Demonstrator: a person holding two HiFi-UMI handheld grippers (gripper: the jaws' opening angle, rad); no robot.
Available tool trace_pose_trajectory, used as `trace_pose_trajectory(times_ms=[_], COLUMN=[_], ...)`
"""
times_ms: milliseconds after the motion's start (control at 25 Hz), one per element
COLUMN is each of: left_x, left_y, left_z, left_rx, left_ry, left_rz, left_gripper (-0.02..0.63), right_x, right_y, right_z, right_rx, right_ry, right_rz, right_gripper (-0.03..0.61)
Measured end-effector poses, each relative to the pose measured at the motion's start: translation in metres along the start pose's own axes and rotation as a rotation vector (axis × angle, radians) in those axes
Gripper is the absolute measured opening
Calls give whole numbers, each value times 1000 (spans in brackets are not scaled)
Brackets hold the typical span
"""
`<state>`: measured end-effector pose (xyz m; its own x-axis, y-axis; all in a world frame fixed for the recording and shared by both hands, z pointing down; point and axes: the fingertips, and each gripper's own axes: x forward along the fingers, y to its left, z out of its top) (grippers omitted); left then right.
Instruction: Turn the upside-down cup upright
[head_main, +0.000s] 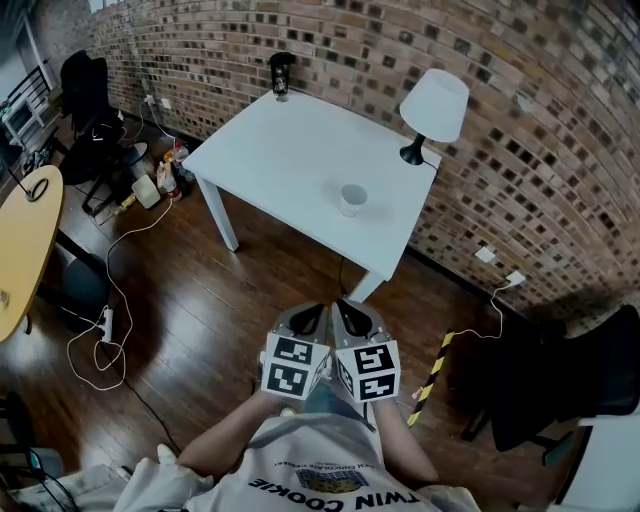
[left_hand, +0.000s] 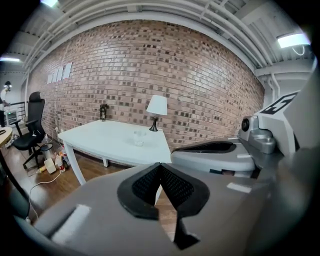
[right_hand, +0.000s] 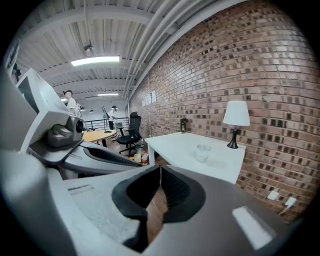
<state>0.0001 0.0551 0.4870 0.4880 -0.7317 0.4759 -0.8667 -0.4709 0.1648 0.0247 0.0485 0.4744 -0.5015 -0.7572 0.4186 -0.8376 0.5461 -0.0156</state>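
White worktop (head_main: 290, 150) set against a brick wall (head_main: 520, 150). The cup (head_main: 351, 198) stands on it toward the near right edge, between the lamp (head_main: 432, 110) and the near corner, well apart from both grippers. Which end of the cup is up cannot be made out at this range.

The left gripper (left_hand: 161, 167) and right gripper (right_hand: 160, 170) are held side by side over the wooden floor (head_main: 220, 310), short of the worktop. In each gripper view the jaws are seen pressed together with nothing between them.

The step in hand is judged to be the approach. For a clean grasp, the jaws of one gripper should be parted before the cup is reached, brought in across its side wall, and closed at about mid-height, so that the cup can be rolled over without slipping. A light cup is likely to be knocked away if met by closed jaws. The lamp should be kept clear of.
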Motion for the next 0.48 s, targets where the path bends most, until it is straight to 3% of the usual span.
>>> trace_pose_trajectory(times_ms=[480], left_x=[110], left_y=[47], left_z=[72], left_rx=[-14], left_ry=[5], left_rz=[70], left_gripper=[3], right_x=[95], right_y=[-95], right_z=[43], right_rx=[-71], right_ry=[29], right_rz=[63], right_gripper=[11])
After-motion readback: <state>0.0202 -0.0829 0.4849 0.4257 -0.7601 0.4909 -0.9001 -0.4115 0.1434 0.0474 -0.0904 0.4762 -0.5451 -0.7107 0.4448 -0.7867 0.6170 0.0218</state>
